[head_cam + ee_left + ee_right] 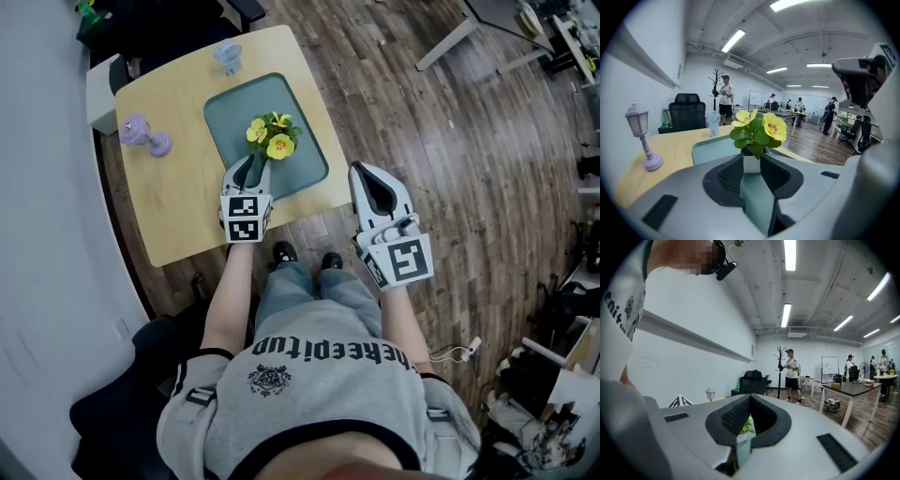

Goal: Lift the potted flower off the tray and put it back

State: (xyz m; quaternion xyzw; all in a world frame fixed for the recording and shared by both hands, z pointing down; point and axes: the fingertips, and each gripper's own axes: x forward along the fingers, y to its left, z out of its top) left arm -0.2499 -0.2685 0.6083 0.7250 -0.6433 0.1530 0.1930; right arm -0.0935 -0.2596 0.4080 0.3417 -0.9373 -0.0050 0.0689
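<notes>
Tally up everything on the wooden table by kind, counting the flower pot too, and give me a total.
Tray: 1
Potted flower: 1
Purple lamp: 1
Small fan: 1
Total: 4

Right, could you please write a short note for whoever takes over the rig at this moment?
Left gripper: shut on the white pot of the potted flower, over the tray.
Right gripper: shut, empty, beside the table, over the floor.
Done: flower gripped; whether it is clear of the tray I cannot tell.
Left: lift it, set it back on the tray, release.
</notes>
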